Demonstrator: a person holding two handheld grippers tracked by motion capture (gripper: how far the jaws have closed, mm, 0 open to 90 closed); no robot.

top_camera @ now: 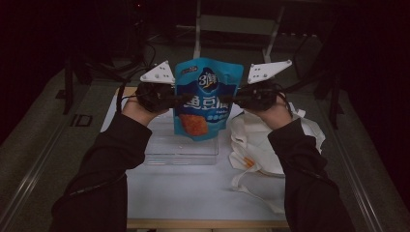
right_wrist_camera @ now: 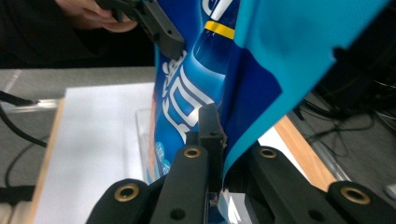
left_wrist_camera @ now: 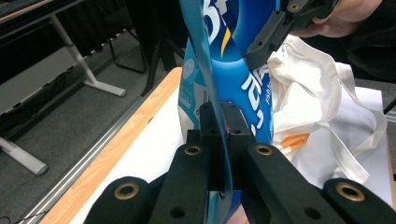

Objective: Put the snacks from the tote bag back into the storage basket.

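Pinching opposite side edges, each hand-held gripper (top_camera: 178,100) (top_camera: 238,100) holds upright a glossy blue snack pouch (top_camera: 208,96) with white lettering.

a clear plastic tray (top_camera: 181,147) sits on a white desk (top_camera: 193,193) with a wooden front edge, just beside a crumpled white cloth bag (top_camera: 256,145) that spreads toward the desk's right side. the bag shows an orange mark (left_wrist_camera: 294,140) among its folds, and its strap (left_wrist_camera: 369,140) loops across the white surface. grey floor (top_camera: 38,130) surrounds the desk, and another table's pale metal legs (left_wrist_camera: 88,70) stand on it in the dim background. black cables (right_wrist_camera: 14,121) trail nearby.
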